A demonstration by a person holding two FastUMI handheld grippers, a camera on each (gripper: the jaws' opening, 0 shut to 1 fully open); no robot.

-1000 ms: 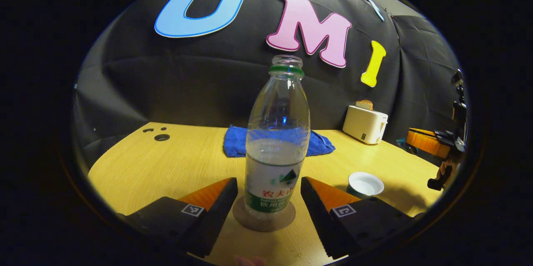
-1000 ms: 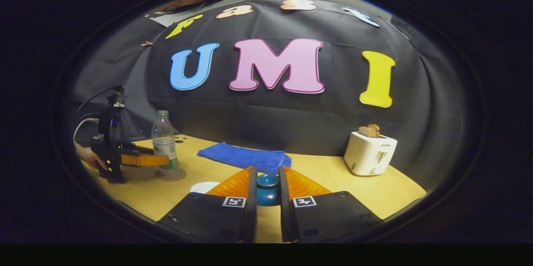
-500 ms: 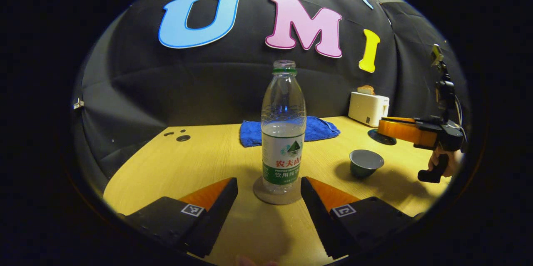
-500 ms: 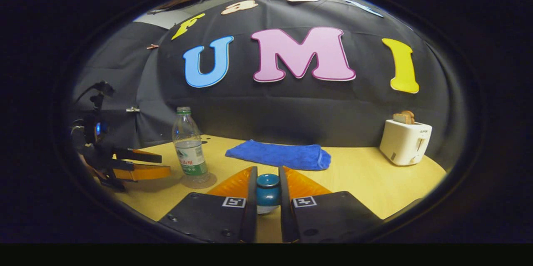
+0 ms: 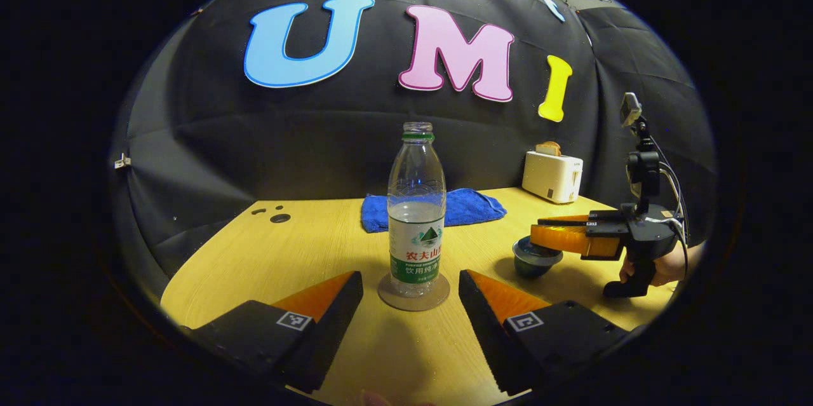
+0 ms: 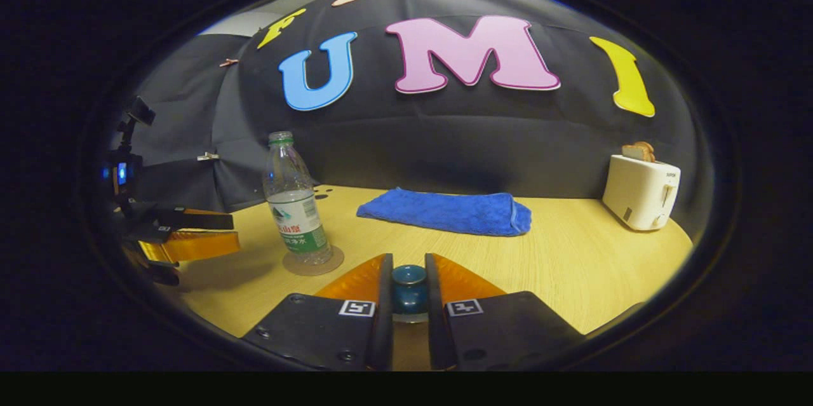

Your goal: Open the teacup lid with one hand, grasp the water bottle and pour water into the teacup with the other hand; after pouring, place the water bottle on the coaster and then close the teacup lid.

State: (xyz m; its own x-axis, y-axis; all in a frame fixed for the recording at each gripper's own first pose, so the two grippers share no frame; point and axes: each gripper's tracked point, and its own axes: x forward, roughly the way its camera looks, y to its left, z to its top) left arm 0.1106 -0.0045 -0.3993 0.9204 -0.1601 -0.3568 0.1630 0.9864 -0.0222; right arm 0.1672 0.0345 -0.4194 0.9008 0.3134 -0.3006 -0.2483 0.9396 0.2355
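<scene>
Here the left claw (image 5: 411,304) stands wide open and holds nothing, its two orange-faced fingers (image 5: 324,297) spread low over the counter (image 5: 305,247) on either side of the water bottle (image 5: 416,215) without touching it. The bottle stands upright and uncapped on a round coaster (image 5: 413,295), just ahead of the fingertips and about half full. In the right gripper view the same left claw (image 6: 190,234) hangs apart from the bottle (image 6: 293,203) toward the counter's left edge, and the coaster (image 6: 312,261) sits under the bottle's base.

The right claw (image 6: 409,285) is drawn close, both fingers (image 6: 359,282) pressing on the dark blue knob of the teacup lid (image 6: 409,280) between them. In the left gripper view this claw (image 5: 562,237) reaches in from the counter's right side with a hand (image 5: 660,266) on its grip, and the lid is right over the dark teacup (image 5: 533,258); whether the lid rests on the rim or sits just above it I cannot tell.

Beyond the bottle, a folded blue cloth (image 6: 448,210) lies near the counter's back edge. A white toaster (image 6: 640,191) with bread in its slots stands at the back right corner, well apart from the cup. Small round holes (image 5: 273,215) mark the counter near its back left corner.
</scene>
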